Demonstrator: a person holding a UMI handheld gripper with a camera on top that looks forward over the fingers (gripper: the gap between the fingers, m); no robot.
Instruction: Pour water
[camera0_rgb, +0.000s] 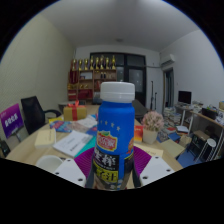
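A blue plastic bottle (114, 135) with a white screw cap (117, 92) is seen standing upright between the two fingers of the claw (113, 170), close to the camera. The claw is clamped on the bottle: the purple pads (140, 160) are pressed against its lower sides, one at the left and one at the right, with no gap visible at either side. A label (108, 160) with red, white and yellow print is wrapped around the bottle's lower body. The cap is seated on the neck and the bottle is held above the bench (60, 150), which is seen beyond and below it. The bench is a pale wooden surface on which white papers (72, 142) and small coloured items are scattered. A black office chair (35, 112) is placed at the far left side of the bench. A dark shelf unit (92, 78) holding bottles and boxes is set against the back wall of the room, and desks with equipment are seen at the right.
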